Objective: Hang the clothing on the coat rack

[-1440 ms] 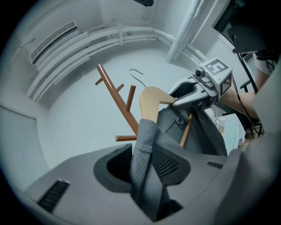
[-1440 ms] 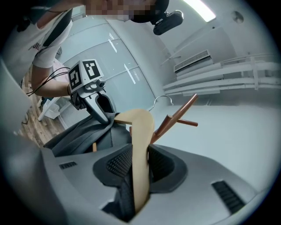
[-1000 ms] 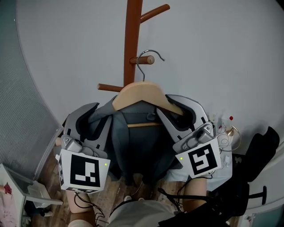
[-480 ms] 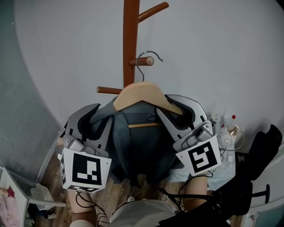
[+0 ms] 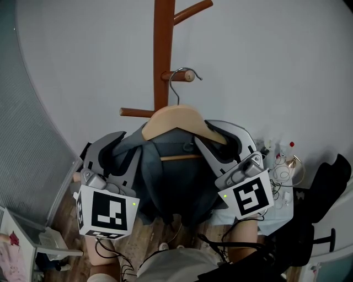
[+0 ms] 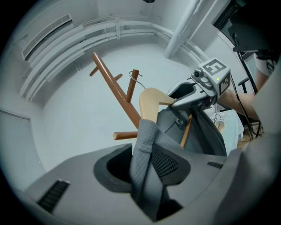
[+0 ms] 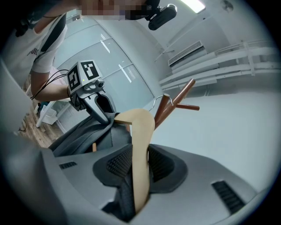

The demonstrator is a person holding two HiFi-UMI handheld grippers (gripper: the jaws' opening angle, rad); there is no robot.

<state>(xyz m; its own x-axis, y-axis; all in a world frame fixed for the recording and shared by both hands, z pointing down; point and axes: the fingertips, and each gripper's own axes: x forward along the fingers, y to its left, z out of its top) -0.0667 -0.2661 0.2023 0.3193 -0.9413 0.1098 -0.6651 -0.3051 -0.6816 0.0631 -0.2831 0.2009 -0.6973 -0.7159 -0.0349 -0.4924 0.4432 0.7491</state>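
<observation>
A brown wooden coat rack [image 5: 162,55] stands against the pale wall. A wooden hanger [image 5: 179,117] carries grey clothing [image 5: 176,182], and its metal hook [image 5: 177,80] curves over a short peg [image 5: 186,76]; whether it rests on the peg I cannot tell. My left gripper [image 5: 122,147] is shut on the grey fabric [image 6: 147,158] at the hanger's left shoulder. My right gripper [image 5: 218,140] is shut on the hanger's right arm [image 7: 140,145], with fabric beneath it. Each gripper view shows the other gripper across the garment [image 6: 193,94] [image 7: 94,103].
A lower peg [image 5: 135,112] sticks out to the left of the rack's pole, and an upper peg [image 5: 193,10] angles up to the right. Cables and small items [image 5: 284,165] lie at the right, next to a black object [image 5: 325,187]. A glass partition [image 5: 27,137] stands at the left.
The hanger with the clothing has sunk a little, so its hook sits closer over the short peg. Both grippers keep their grip.
</observation>
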